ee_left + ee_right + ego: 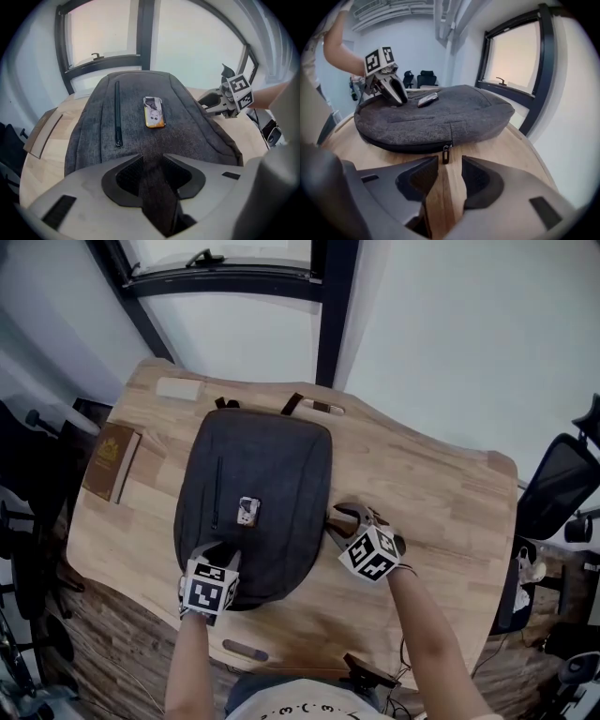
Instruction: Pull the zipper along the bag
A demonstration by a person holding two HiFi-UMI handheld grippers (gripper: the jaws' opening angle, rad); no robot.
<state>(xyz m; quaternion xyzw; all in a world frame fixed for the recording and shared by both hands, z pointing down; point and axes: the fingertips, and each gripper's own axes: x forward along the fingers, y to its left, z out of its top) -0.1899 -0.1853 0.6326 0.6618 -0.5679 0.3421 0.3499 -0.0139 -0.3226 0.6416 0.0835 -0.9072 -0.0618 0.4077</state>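
Observation:
A dark grey backpack [258, 493] lies flat on the wooden table [441, 512]. A small yellow-edged tag [247, 510] rests on top of it. My left gripper [216, 554] is at the bag's near end, shut on a fold of the grey fabric [154, 187]. My right gripper [333, 521] sits low on the table at the bag's right side. In the right gripper view its jaws stand apart, with the small dark zipper pull [446, 153] hanging between the tips [450, 161]; the pads are not touching it. The zipper line [403, 146] runs left along the bag's edge.
A brown book [111, 461] and a pale flat block [178, 388] lie at the table's far left. Near the front edge is a small dark oblong [246, 650]. Black chairs [562, 484] stand right of the table. A window frame [328, 306] rises behind it.

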